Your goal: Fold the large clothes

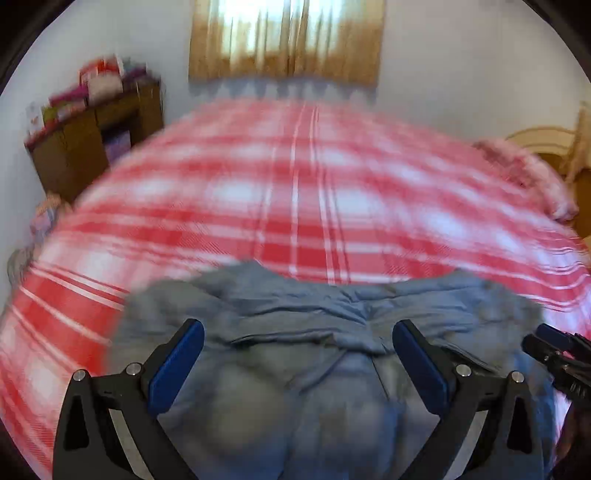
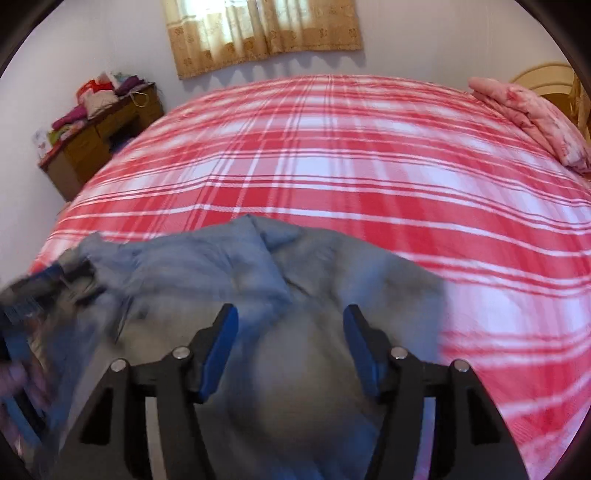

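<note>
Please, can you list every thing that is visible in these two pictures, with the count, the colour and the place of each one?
Garment: one, grey-blue, crumpled on the near edge of the bed.
Bedcover: one, red and white plaid, over the whole bed.
Folded blanket: one, pink, far right corner of the bed.
Curtain: one, beige, on the far wall.
Wooden desk: one, brown, far left by the wall.
Pile of things: one, pink, purple and white, on the desk.
Headboard: one, cream, far right.
Left gripper: one, black with blue pads, open above the garment.
Right gripper: one, the same colours, open above the garment.
</note>
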The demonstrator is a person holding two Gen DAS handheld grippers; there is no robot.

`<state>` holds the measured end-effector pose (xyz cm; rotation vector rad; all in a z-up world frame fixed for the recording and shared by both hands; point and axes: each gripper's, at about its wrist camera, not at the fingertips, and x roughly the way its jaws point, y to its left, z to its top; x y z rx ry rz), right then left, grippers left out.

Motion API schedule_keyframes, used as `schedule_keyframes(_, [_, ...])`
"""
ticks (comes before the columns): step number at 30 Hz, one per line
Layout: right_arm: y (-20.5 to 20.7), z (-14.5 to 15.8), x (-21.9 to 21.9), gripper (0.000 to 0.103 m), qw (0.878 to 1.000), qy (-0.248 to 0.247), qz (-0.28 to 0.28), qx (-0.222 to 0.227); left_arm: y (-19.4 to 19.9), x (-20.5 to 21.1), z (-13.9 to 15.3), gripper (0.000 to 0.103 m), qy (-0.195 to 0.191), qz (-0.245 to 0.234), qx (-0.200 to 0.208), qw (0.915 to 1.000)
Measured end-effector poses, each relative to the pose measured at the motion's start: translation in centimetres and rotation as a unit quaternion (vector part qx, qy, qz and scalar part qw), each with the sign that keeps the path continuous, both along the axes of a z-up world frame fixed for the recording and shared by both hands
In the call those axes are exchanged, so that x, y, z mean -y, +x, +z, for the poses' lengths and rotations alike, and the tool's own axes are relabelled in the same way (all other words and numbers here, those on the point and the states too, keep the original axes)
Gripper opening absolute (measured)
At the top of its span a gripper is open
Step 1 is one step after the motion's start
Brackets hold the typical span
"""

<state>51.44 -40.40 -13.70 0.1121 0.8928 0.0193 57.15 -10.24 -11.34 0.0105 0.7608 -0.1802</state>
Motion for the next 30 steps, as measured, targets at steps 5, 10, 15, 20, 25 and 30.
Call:
schedule_keyframes(5, [-10.9, 3.6, 5.4, 0.078, 1.0, 0.005, -0.015, 0.02, -9.8, -4.3, 3.6, 0.102, 0.04, -0.007, 0.065, 0.9971])
schedule_keyframes(10, [-20.1, 3.0, 7.3, 0.078, 0.999, 0.011, -0.03, 0.005, -19.7, -8.5, 2.3, 0.102, 0.027, -0.016, 0.05, 0.9983])
schedule_keyframes(15, [-28.5, 1.0, 7.0, 0.079, 0.999, 0.028, -0.023, -0.032, -28.0, -11.6, -0.2, 0.102, 0.006, -0.009, 0.033, 0.9994])
schedule_keyframes(20, [-34.8, 0.5, 6.3, 0.08, 0.998, 0.033, -0.02, -0.045, -33.8, -14.4, -2.4, 0.102, 0.006, 0.006, 0.013, 0.9999])
schedule_keyframes(25, [-38.7, -1.1, 4.8, 0.087, 0.997, 0.065, -0.032, -0.041, -37.1, -16.3, -5.4, 0.102, -0.003, 0.02, -0.019, 0.9996])
schedule_keyframes(30, [-40.3, -3.4, 2.5, 0.087, 0.996, 0.064, -0.036, -0.05, -38.6, -16.8, -8.0, 0.102, -0.022, 0.012, -0.053, 0.9983])
